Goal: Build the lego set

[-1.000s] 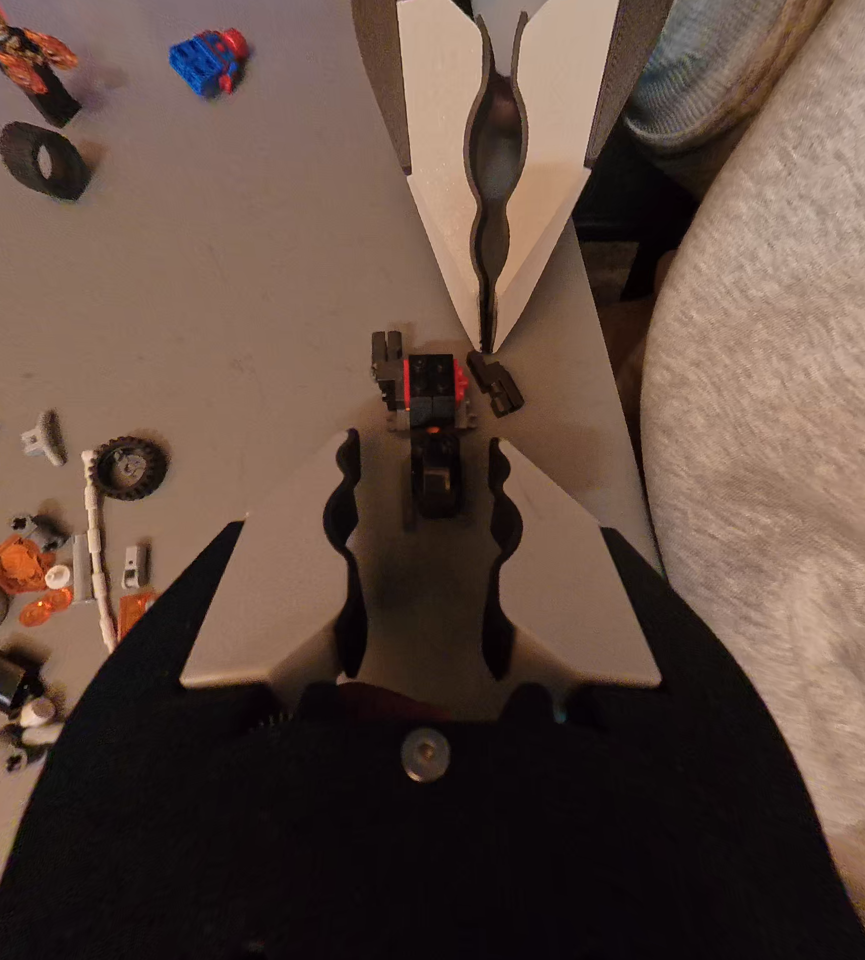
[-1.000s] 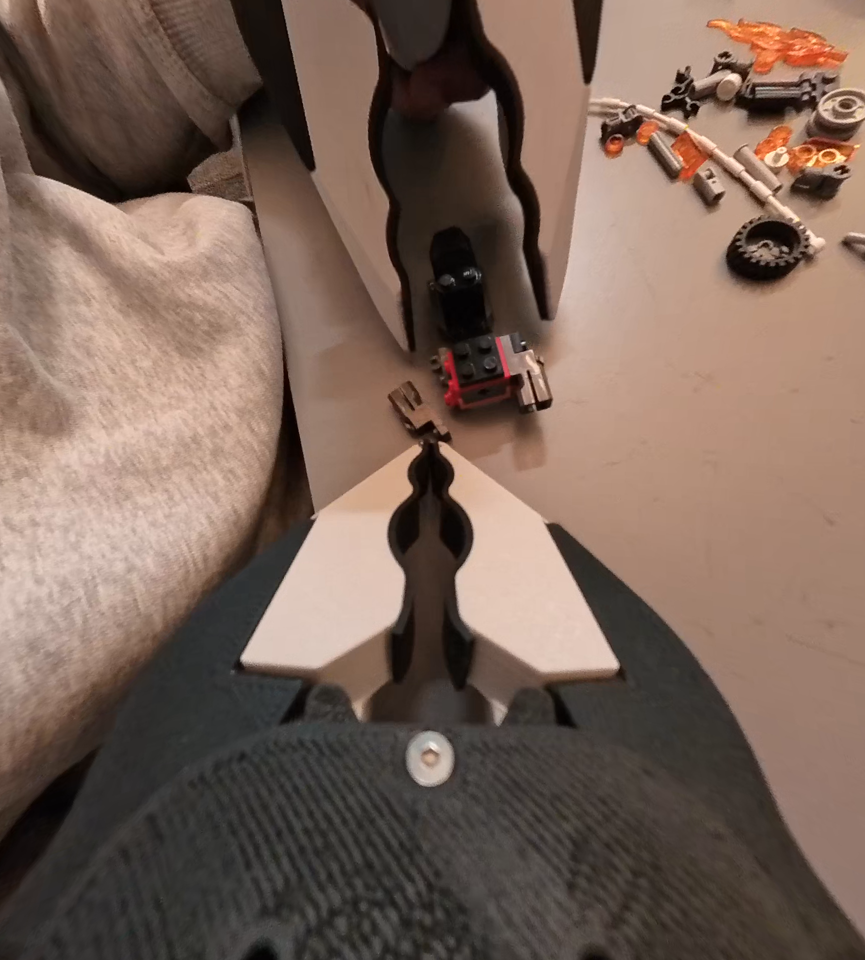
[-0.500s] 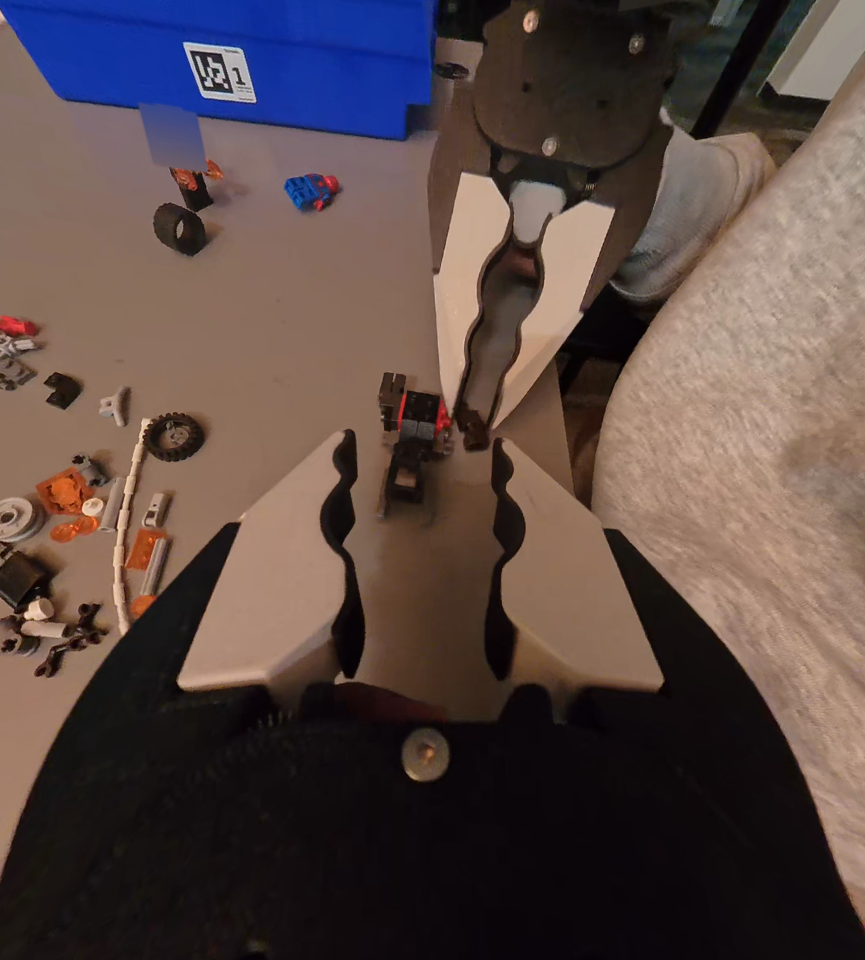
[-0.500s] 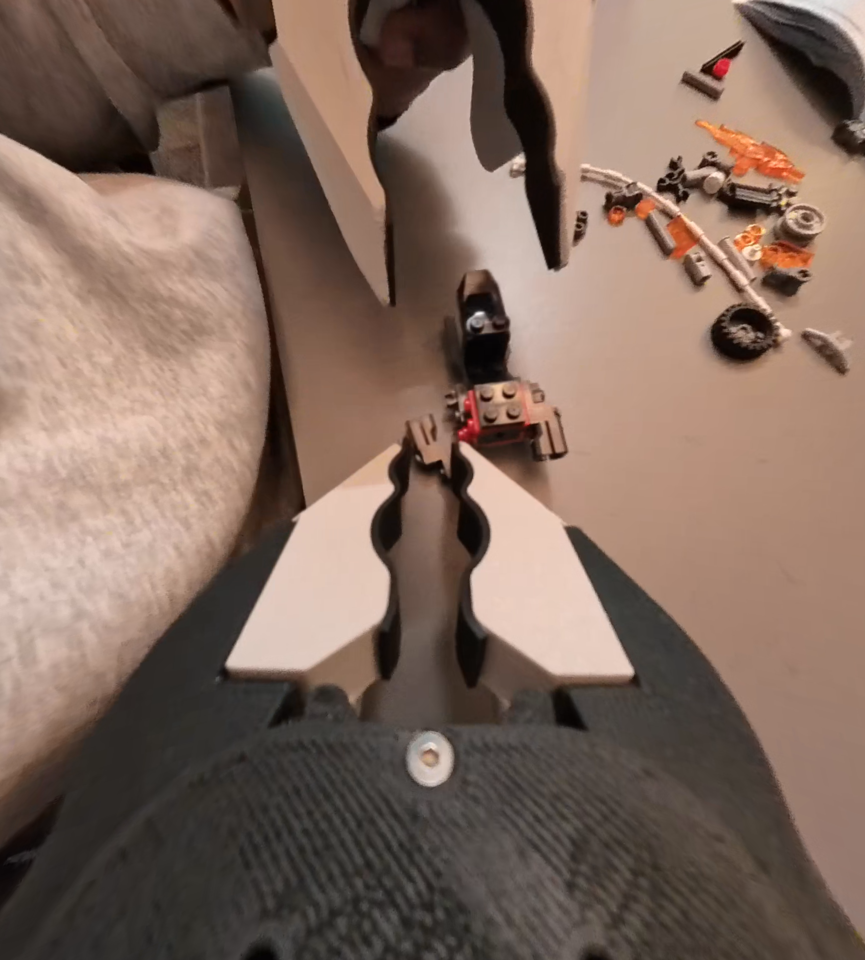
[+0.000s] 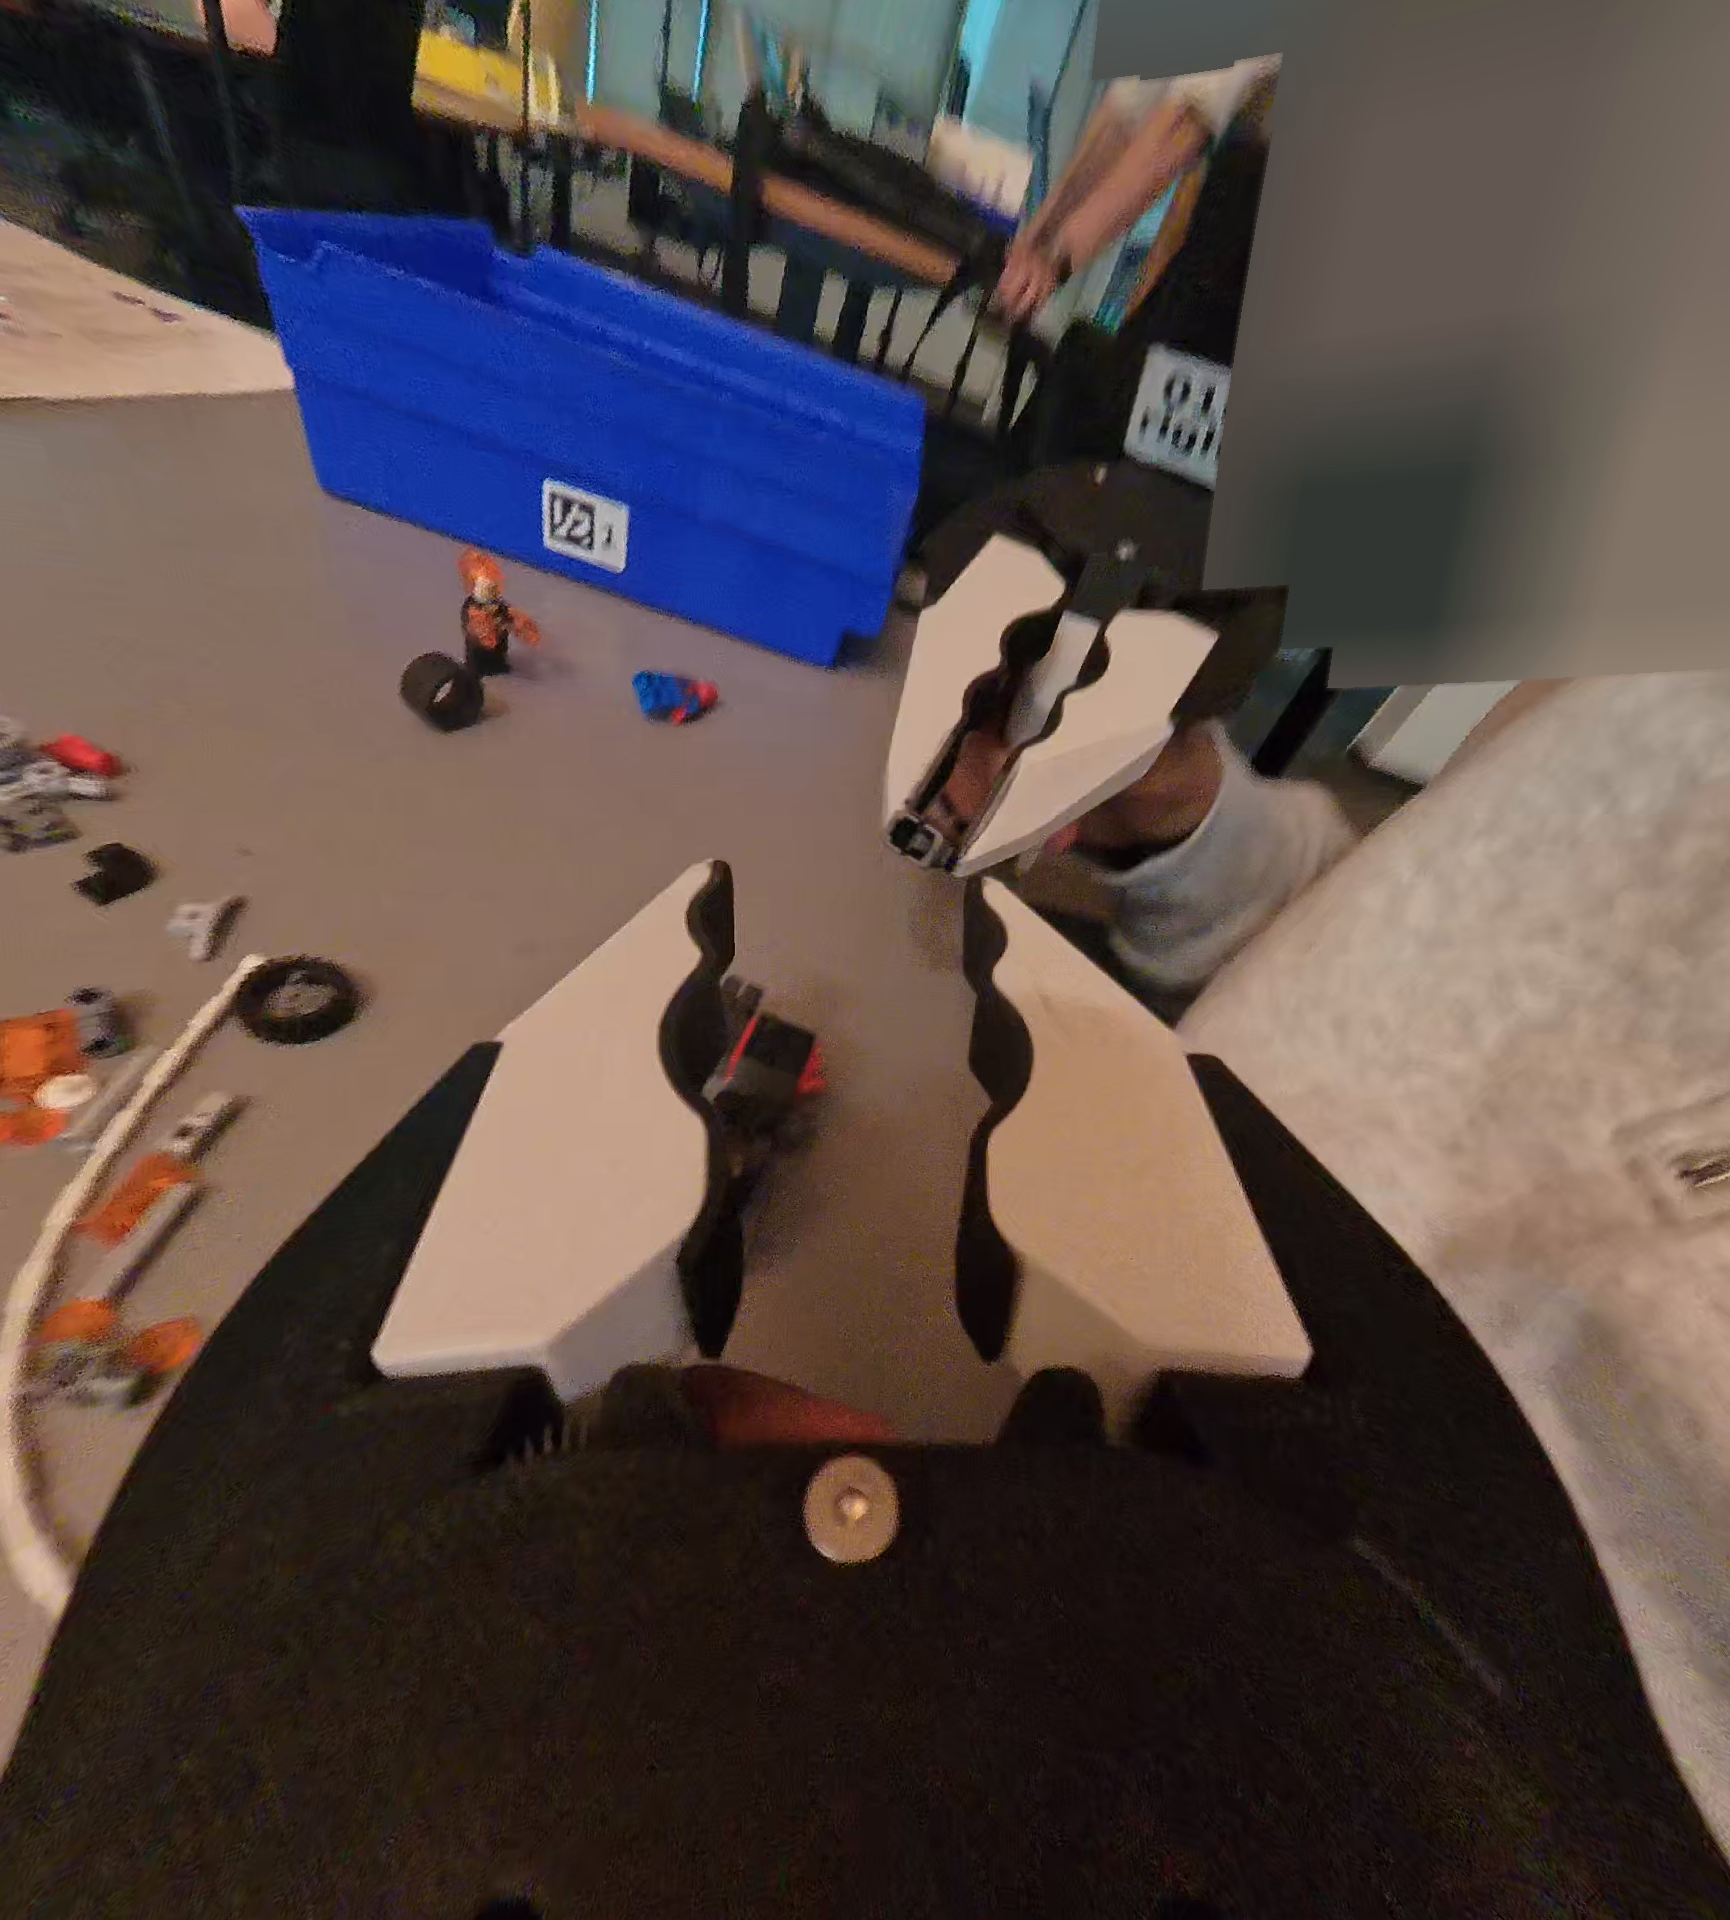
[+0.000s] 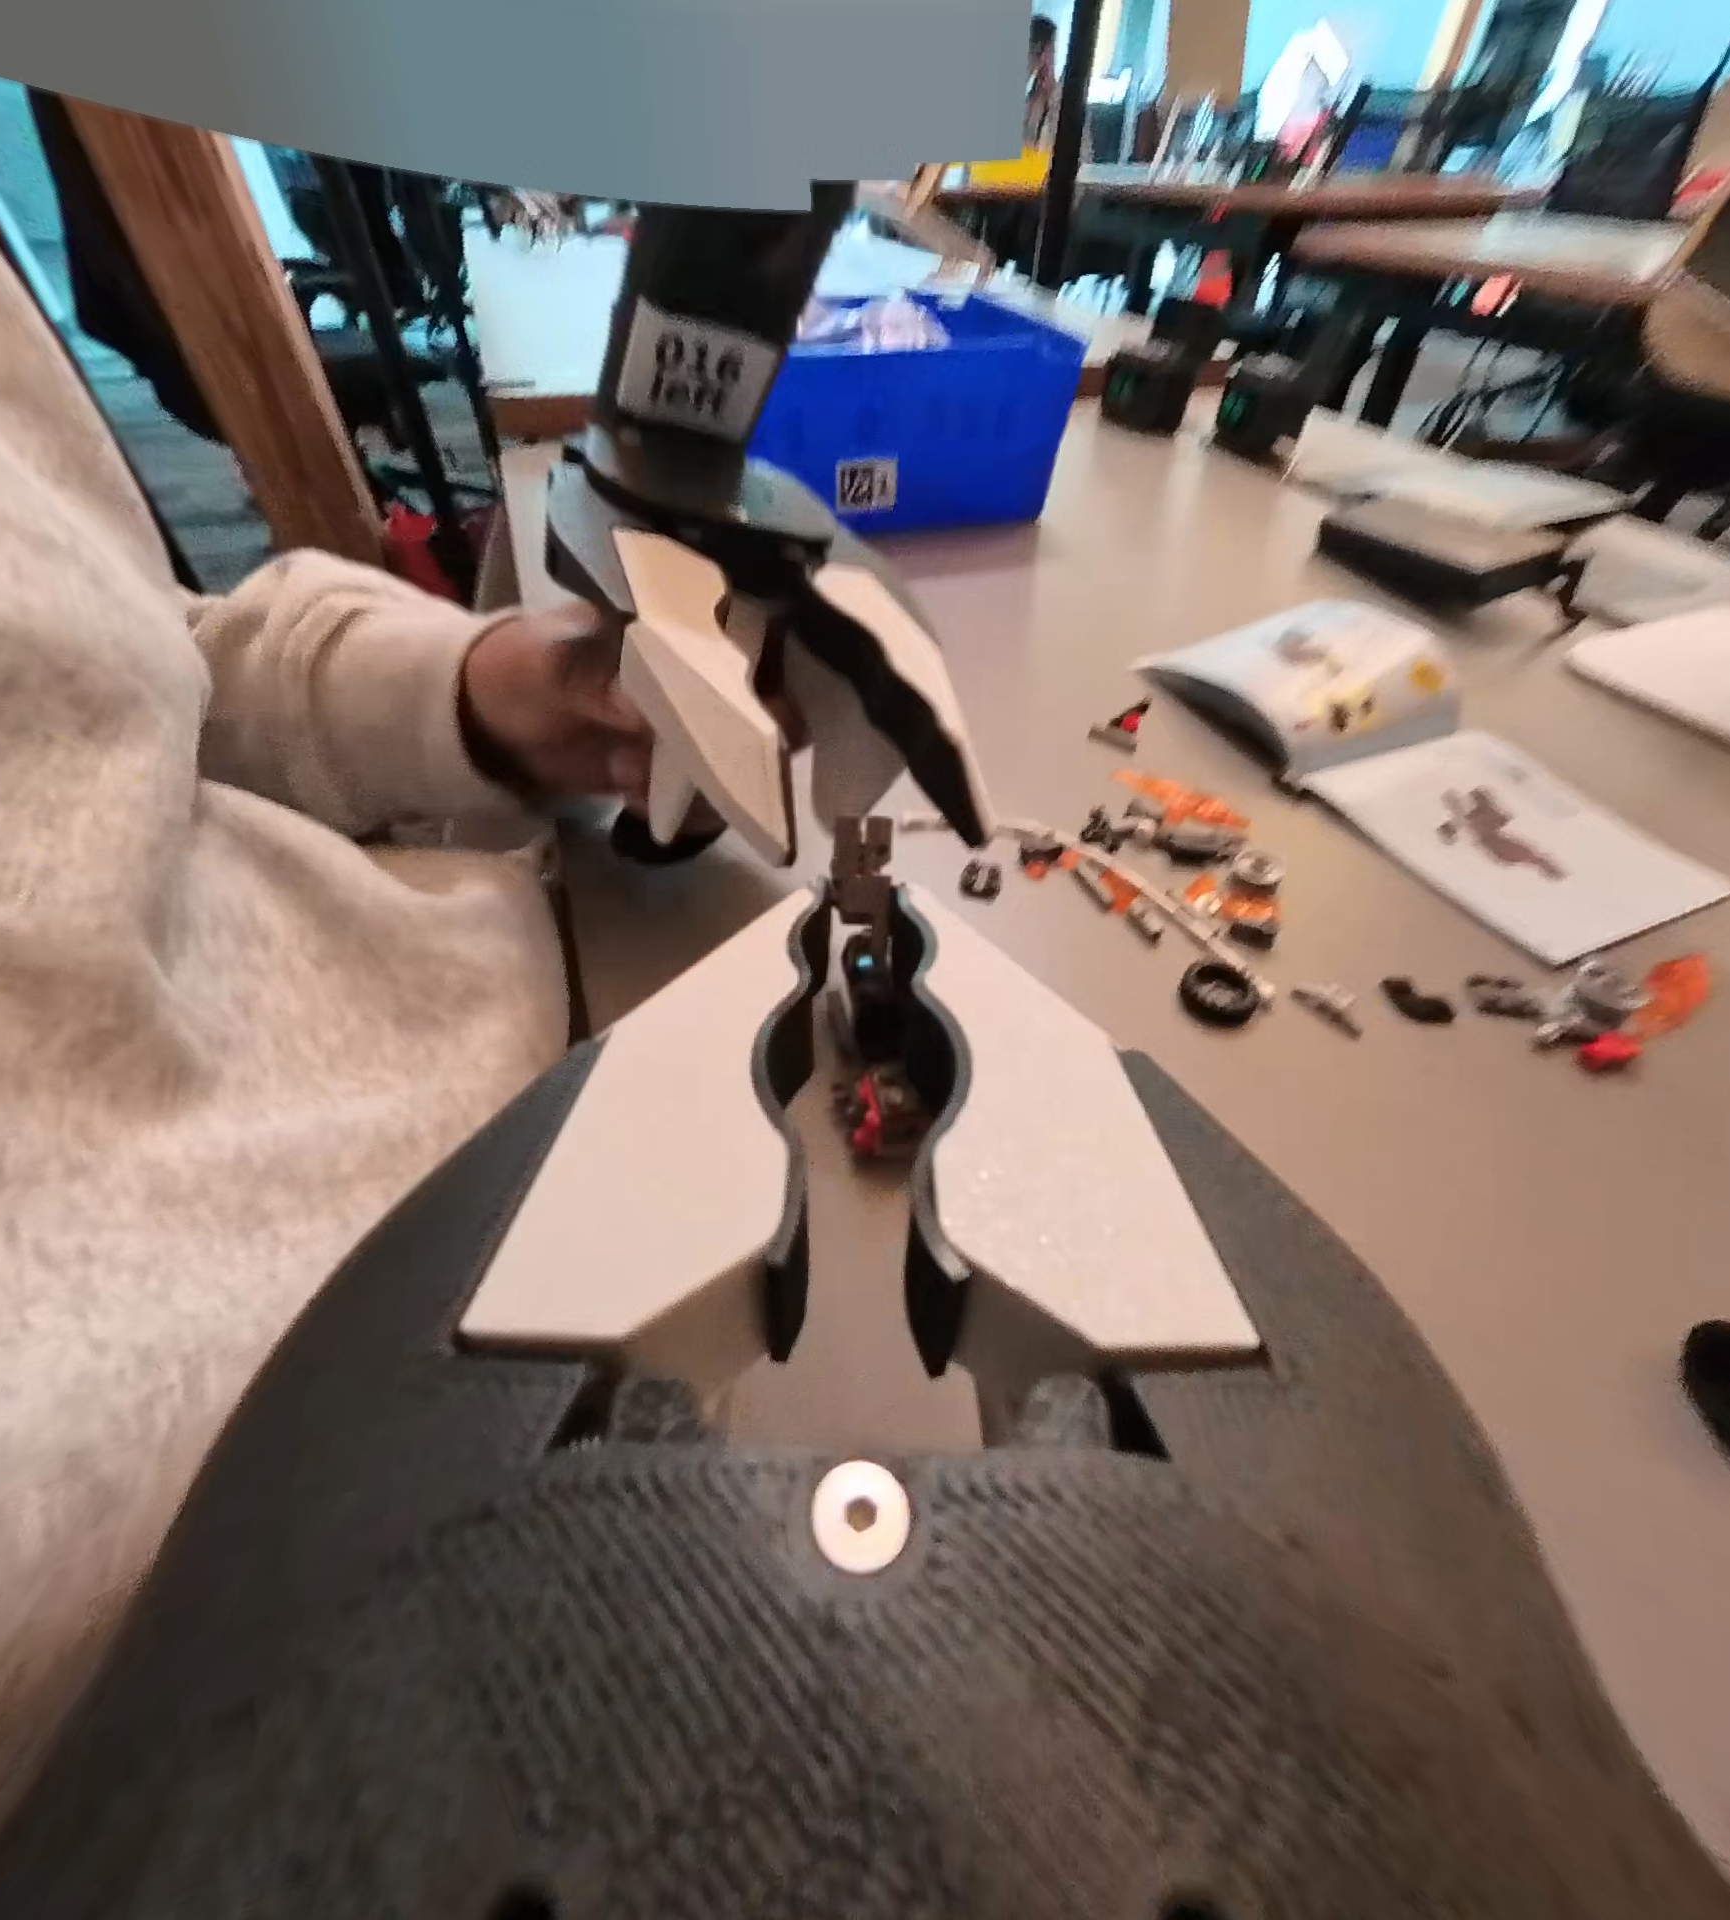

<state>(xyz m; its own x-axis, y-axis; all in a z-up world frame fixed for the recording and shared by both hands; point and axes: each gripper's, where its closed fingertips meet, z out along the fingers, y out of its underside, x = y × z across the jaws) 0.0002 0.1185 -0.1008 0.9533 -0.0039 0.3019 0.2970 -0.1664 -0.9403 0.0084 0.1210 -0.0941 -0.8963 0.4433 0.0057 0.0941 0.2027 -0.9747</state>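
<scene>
The small black clip piece (image 6: pixel 863 868) is pinched right at the tips of the right gripper (image 6: pixel 859 902), lifted up off the table (image 6: pixel 1256 1195), jaws closed on it. From the other side you can see it poking out of the right gripper's tip (image 5: pixel 918 831). The half-built black and red lego chunk (image 5: pixel 762 1070) sits on the table below, showing between the fingers of the left gripper (image 5: pixel 845 904), whose jaws are wide open and holding nothing. Off to the side there's a scatter of loose parts: a small black tyre (image 5: pixel 300 1000), orange bits (image 5: pixel 19 1049), a long white flexible piece (image 5: pixel 61 1226). Farther back stand a minifigure (image 5: pixel 487 621), a blue bin (image 5: pixel 591 488) and an open instruction booklet (image 6: pixel 1463 821).
</scene>
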